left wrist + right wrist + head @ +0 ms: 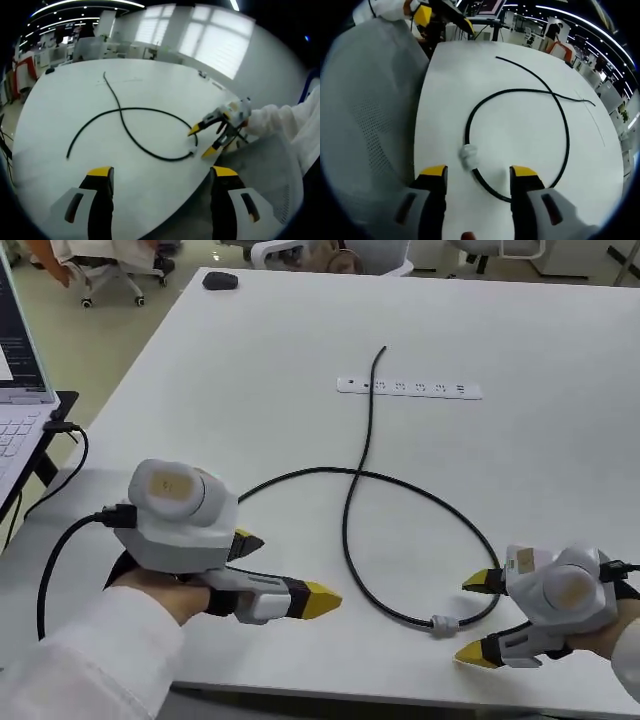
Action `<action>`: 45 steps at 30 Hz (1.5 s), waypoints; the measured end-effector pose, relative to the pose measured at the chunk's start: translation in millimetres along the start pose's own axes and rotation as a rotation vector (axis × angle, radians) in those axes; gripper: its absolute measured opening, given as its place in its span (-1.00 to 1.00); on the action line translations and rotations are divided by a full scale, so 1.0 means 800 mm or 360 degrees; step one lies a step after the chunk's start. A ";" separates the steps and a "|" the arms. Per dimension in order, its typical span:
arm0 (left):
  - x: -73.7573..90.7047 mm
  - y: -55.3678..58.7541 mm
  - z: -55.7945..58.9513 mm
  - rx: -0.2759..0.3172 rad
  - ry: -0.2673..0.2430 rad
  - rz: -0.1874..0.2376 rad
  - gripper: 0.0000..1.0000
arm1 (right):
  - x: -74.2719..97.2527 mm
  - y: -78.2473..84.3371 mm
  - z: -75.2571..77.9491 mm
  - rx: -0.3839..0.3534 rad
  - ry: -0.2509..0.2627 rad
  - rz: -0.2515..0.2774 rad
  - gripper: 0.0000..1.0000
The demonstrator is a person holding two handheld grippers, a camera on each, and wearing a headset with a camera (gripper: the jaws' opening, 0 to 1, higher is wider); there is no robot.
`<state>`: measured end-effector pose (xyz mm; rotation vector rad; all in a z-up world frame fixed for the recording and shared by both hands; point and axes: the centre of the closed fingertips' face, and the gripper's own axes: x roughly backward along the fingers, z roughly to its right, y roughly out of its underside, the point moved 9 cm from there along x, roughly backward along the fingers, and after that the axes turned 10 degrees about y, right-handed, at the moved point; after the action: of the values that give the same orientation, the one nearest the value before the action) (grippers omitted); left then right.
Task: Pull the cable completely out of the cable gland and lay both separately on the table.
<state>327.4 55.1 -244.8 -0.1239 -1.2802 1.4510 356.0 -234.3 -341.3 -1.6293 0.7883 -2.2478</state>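
The black cable [344, 525] lies looped on the white worktop [520, 470] with the pale gland [443, 623] threaded on it, just ahead of the right tongs [474, 618], which gape released and empty, while the left tongs [287, 570], likewise released, hover well apart.

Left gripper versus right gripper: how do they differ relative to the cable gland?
The right gripper has the cable gland just ahead of its jaws; the left gripper is far from it, across the loop of cable. The left gripper points rightward, the right gripper leftward. Both are open and empty.
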 end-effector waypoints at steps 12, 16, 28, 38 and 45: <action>-0.001 0.002 0.001 0.0000 0.0004 -0.0005 0.59 | -0.010 -0.001 -0.009 0.0065 -0.0102 0.0071 -0.74; -0.001 0.002 0.002 -0.0009 0.0009 -0.0010 0.59 | -0.013 0.000 -0.011 0.0062 -0.0054 0.0072 -0.74; -0.001 -0.002 0.004 -0.0044 0.0019 0.0013 0.57 | 0.018 -0.033 -0.001 -0.0049 0.0077 0.0152 -0.76; -0.001 -0.007 0.005 -0.0088 0.0030 0.0041 0.51 | 0.057 -0.096 -0.005 -0.0071 0.0036 0.0351 -0.78; 0.003 -0.019 0.007 -0.0136 0.0065 0.0154 0.41 | 0.077 -0.136 -0.014 0.0085 0.0016 0.0420 -0.80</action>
<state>332.1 50.0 -229.8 -0.2745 -1.3185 1.4685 336.0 -173.3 -233.7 -1.3999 0.8808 -2.0755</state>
